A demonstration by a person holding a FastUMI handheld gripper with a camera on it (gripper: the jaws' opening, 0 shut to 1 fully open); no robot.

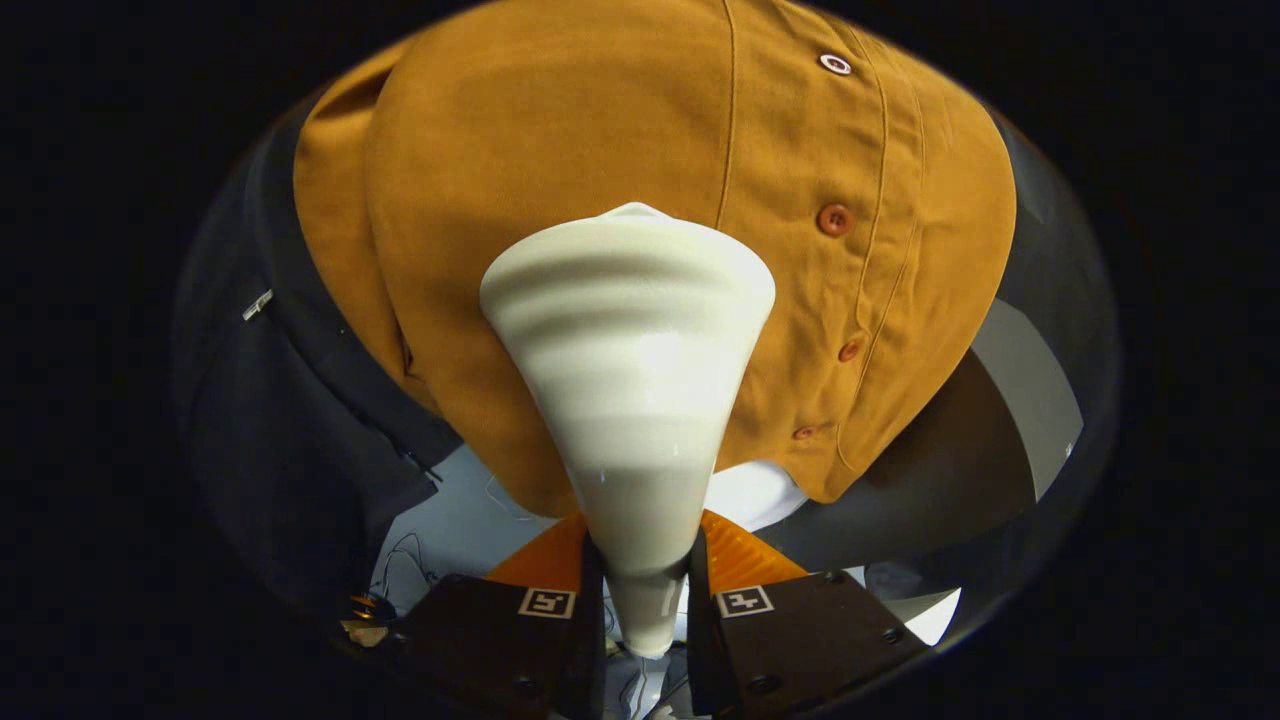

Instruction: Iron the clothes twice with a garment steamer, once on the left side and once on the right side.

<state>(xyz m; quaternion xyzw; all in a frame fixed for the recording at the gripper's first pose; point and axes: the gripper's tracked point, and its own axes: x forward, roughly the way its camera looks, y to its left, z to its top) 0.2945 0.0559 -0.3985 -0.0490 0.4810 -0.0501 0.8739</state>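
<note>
Mustard-yellow cotton shirt (560, 180), smooth, button placket running down its right part, hanging just beyond the cream garment steamer (628, 370). Glossy, ribbed cone widening toward the cloth, narrow neck clamped between both fingers of the gripper (645, 600). Steamer's face hidden against fabric. Dark garment (290, 400) alongside, partly cut off.

We are in a recording booth arranged for clothes care: beyond the tongs (645, 590) hang a mustard shirt (560, 150) and a dark jacket (270, 400).
</note>
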